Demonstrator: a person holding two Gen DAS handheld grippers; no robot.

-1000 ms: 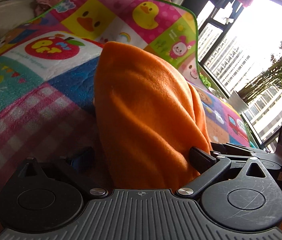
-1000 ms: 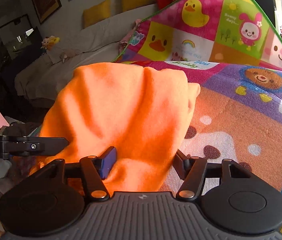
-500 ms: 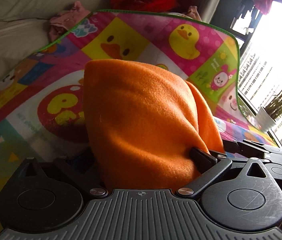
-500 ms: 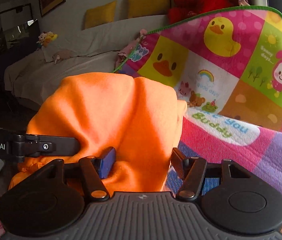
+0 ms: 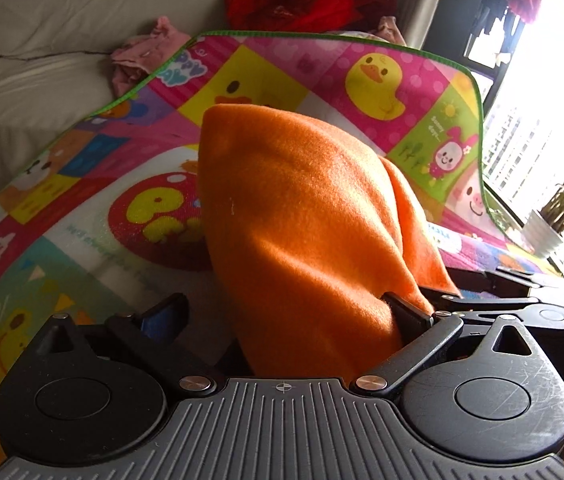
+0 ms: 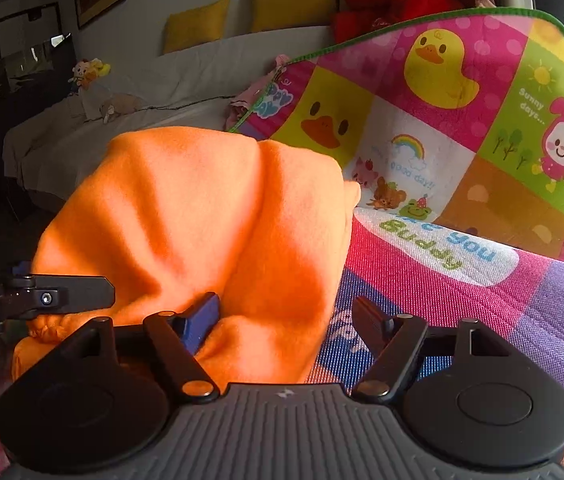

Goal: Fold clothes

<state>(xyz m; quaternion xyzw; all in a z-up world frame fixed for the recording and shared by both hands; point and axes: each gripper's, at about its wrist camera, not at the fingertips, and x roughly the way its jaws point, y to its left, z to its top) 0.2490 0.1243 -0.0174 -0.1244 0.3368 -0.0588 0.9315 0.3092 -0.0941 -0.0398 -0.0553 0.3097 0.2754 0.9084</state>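
Note:
An orange fleece garment (image 5: 305, 232) lies bunched on the colourful play mat (image 5: 82, 216). My left gripper (image 5: 282, 312) is open around its near end. The right finger (image 5: 405, 312) rests against the cloth, and the left finger (image 5: 162, 312) stands clear of it. In the right wrist view the same garment (image 6: 202, 220) sits between the jaws of my right gripper (image 6: 285, 316), which are opening. Its blue left pad (image 6: 202, 316) touches the fleece, while the right finger (image 6: 369, 316) is apart from it. The two grippers are side by side.
The mat's green-trimmed far edge (image 6: 401, 28) rises against a white-covered sofa (image 5: 42, 68). On the sofa are yellow cushions (image 6: 293, 4), a red garment (image 5: 301, 0) and a pink garment (image 5: 142, 52). A bright window and a potted plant (image 5: 561, 208) are at the right.
Both views have swung across the mat toward the sofa. The right gripper's jaws have widened. The left gripper's left finger has come clear of the orange cloth.

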